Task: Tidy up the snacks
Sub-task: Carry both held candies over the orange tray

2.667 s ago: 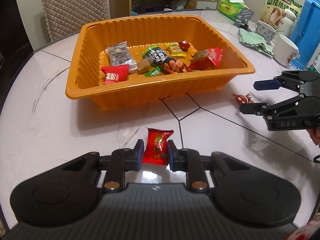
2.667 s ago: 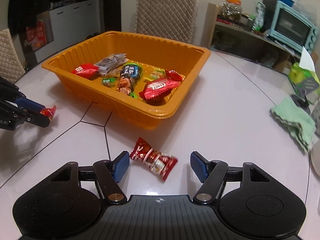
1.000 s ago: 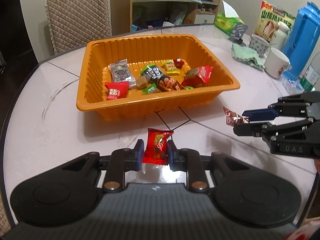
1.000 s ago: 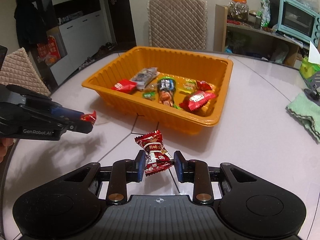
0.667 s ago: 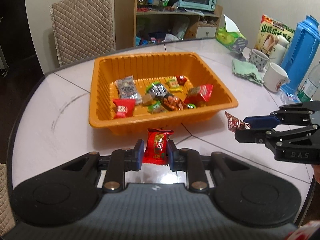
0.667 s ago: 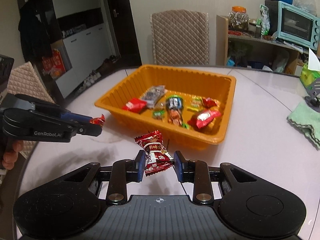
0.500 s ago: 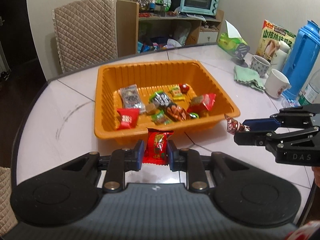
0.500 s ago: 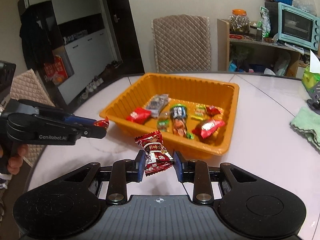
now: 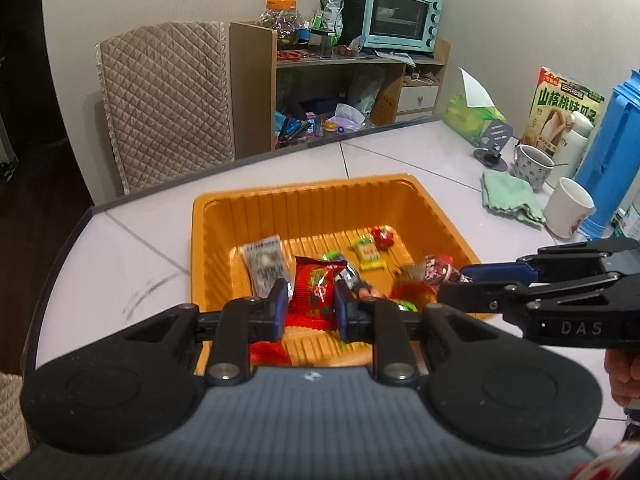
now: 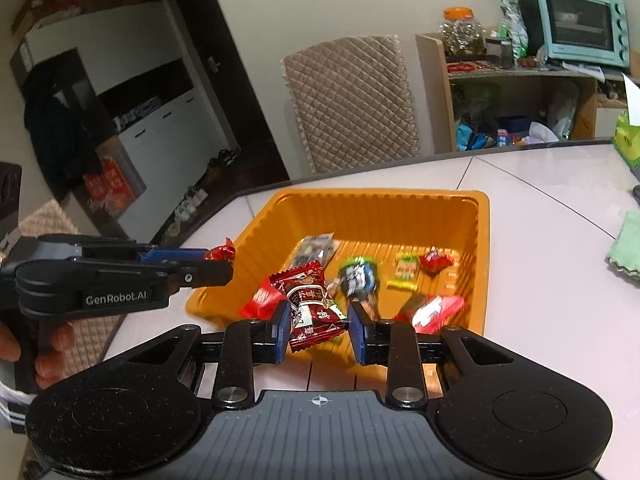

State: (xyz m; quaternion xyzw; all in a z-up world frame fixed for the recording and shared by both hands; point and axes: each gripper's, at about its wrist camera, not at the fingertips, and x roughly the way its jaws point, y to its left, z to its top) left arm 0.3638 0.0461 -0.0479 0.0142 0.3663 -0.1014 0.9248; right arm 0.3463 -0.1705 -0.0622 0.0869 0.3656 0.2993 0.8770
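Note:
My left gripper (image 9: 309,308) is shut on a red candy packet (image 9: 314,286) and holds it above the near edge of the orange tray (image 9: 304,200). My right gripper (image 10: 319,330) is shut on a dark red wrapped candy (image 10: 312,304), also above the tray's near rim (image 10: 484,264). The right gripper (image 9: 452,278) shows in the left wrist view at the right, its candy (image 9: 438,270) over the tray. The left gripper (image 10: 218,262) shows in the right wrist view at the left. Several wrapped snacks lie in the tray.
A green cloth (image 9: 510,198), two mugs (image 9: 568,212), a blue jug (image 9: 612,160) and a snack box (image 9: 564,108) stand on the white table at the right. A quilted chair (image 9: 164,100) and a shelf with a toaster oven (image 9: 400,16) are behind the table.
Both grippers have risen and moved forward with their candies, from beside the tray to above its near edge. Both stay shut.

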